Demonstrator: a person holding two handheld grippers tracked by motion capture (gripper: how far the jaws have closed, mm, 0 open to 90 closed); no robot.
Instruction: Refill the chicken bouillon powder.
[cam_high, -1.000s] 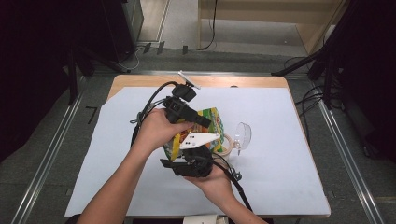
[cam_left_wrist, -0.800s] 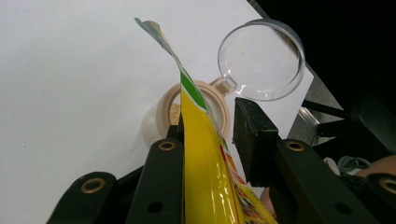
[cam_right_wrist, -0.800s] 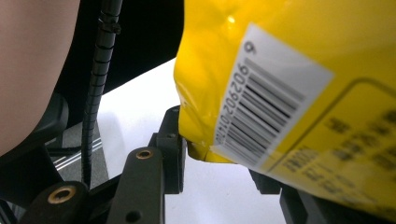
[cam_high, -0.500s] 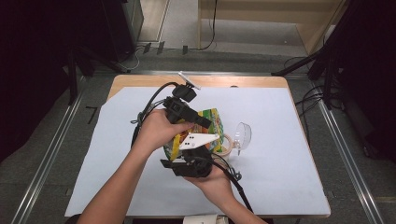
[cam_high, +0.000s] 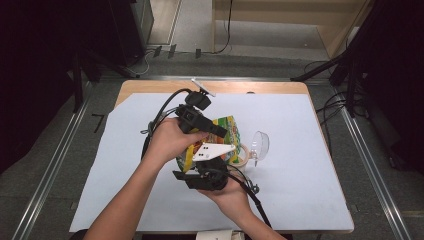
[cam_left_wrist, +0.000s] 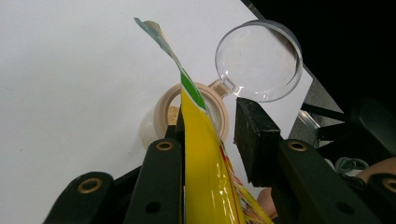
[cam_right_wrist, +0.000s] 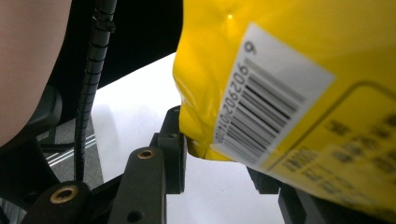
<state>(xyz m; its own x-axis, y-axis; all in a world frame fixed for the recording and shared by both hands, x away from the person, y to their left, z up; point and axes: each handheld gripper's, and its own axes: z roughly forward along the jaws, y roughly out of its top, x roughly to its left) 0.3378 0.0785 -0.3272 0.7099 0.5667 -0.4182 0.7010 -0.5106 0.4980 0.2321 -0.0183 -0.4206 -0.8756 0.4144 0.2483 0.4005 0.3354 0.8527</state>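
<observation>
Yellow snack bag (cam_left_wrist: 205, 154) sat tilted over the pink-rimmed jar (cam_left_wrist: 219, 109), my left claw (cam_left_wrist: 210, 135) and right claw (cam_right_wrist: 219, 158) both clamped on it

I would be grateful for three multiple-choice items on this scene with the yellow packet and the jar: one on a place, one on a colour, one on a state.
1. Where does the packet's open end point?
A. into the jar's mouth
B. at the floor
C. at the table's far edge

2. What colour is the packet's barcode side?
A. blue
B. yellow
C. black

3. How is the jar's clear lid?
A. shut
C. lying apart on the table
B. flipped open, hinged to the rim

Key:
1 A: packet tips over the jar.
2 B: yellow around the barcode.
3 B: the lid hangs off the rim.
</observation>
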